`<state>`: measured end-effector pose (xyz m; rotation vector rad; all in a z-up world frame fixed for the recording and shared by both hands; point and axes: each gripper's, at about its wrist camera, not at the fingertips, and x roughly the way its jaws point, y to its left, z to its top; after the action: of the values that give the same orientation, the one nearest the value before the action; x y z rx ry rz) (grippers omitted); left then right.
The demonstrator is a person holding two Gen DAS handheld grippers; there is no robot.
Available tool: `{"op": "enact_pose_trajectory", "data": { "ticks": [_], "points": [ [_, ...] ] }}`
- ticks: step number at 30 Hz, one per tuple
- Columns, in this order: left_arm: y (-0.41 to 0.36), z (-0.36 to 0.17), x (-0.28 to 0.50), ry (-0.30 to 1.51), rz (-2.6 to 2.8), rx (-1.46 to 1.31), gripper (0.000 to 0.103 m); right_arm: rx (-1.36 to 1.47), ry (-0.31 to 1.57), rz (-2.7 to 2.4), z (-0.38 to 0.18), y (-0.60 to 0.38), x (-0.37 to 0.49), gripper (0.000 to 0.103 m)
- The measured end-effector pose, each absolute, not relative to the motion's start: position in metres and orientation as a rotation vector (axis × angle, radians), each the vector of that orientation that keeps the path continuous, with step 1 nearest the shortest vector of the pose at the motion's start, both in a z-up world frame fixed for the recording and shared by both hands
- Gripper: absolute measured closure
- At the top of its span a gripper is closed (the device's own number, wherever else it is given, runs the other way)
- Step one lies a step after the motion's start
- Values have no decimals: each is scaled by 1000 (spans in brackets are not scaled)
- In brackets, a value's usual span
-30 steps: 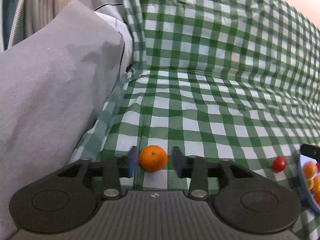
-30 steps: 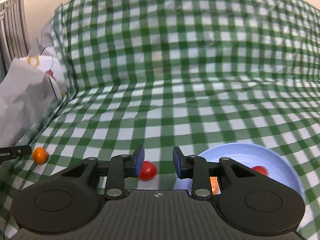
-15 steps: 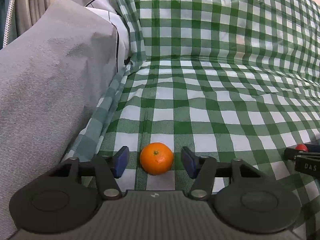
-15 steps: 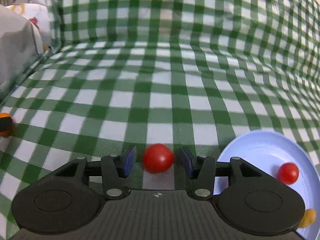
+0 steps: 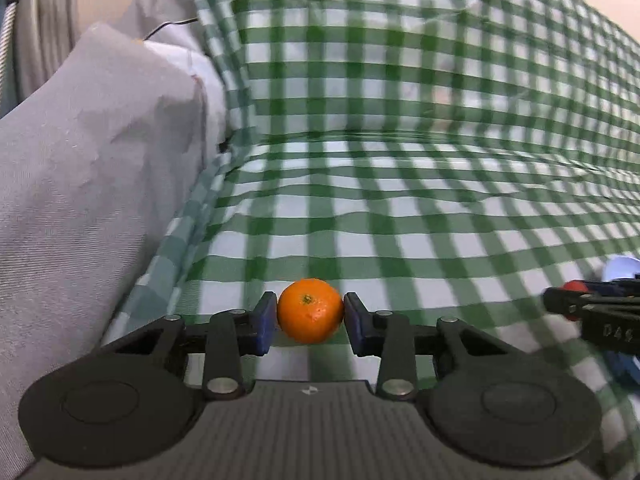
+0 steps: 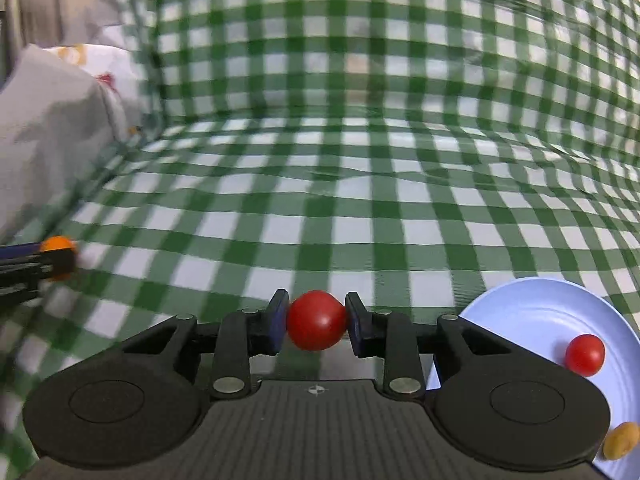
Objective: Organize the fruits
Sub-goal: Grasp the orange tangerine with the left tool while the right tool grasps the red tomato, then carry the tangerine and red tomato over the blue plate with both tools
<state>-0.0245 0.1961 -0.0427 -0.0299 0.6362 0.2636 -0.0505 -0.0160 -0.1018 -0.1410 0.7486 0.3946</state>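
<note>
Green-checked cloth [image 5: 400, 200] backs two pinched fruits: left jaws hold one orange [image 5: 310, 310], right one tomato [image 6: 316, 320].

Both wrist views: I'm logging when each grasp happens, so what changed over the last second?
Both grippers closed. The left gripper, fingers apart half a second ago, now clamps the orange; the right gripper likewise shut on the red tomato. The blue plate keeps its tomato and a yellow-orange fruit, and the checked cloth stays put.
</note>
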Motion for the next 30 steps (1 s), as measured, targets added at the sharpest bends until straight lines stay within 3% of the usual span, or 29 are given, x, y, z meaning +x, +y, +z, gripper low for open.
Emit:
{"op": "enact_pose_trajectory", "data": {
  "ticks": [17, 30],
  "points": [
    [157, -23, -62, 562, 175, -20, 63, -63, 680, 395, -55, -70, -96, 71],
    [125, -4, -95, 535, 98, 12, 63, 23, 527, 349, 4, -120, -145, 71]
  ]
}}
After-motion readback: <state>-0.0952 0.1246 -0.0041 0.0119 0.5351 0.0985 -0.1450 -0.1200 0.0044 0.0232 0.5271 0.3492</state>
